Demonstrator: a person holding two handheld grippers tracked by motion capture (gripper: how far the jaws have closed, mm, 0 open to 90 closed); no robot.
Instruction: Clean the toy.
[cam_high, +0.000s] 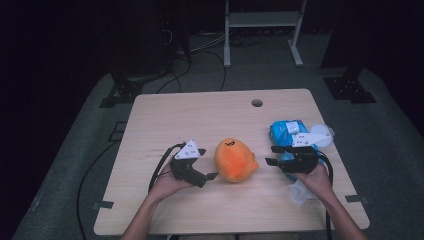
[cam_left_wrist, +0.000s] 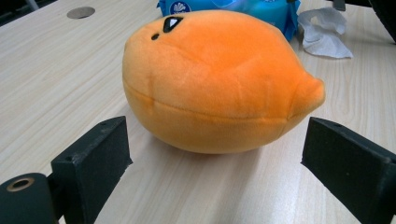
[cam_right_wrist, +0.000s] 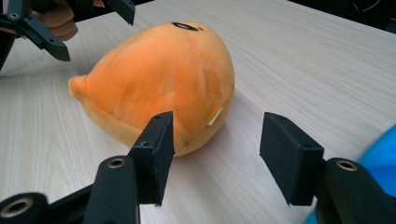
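Light wooden table (cam_high: 200, 107), rectangular, rounded corners, with 1 round cable hole (cam_high: 257, 103) near its far edge, right of centre. Orange plush toy (cam_high: 235, 160), lemon-shaped, lies on its side on the tabletop nearer the near edge than the far edge, roughly midway between the left and right edges; a small black-and-white mark sits on its upper end and a pointed nub sticks out toward the right edge. Blue wet-wipe pack (cam_high: 287, 131) lies flat near the right edge, beyond the right hand, with a white round lid just beside it. Crumpled white tissue (cam_high: 299, 194) lies near the near right corner, partly under the right forearm. Left gripper (cam_high: 207, 167), held from the near edge, sits just beside the plush on its left; in the left gripper view its 2 black jaws stand spread wide with the plush ahead of them, neither pad touching it. Right gripper (cam_high: 272, 155) sits just right of the plush; in the right gripper view its jaws are likewise spread, the plush ahead and left of the gap, no contact visible. Nothing is pinched by either gripper.
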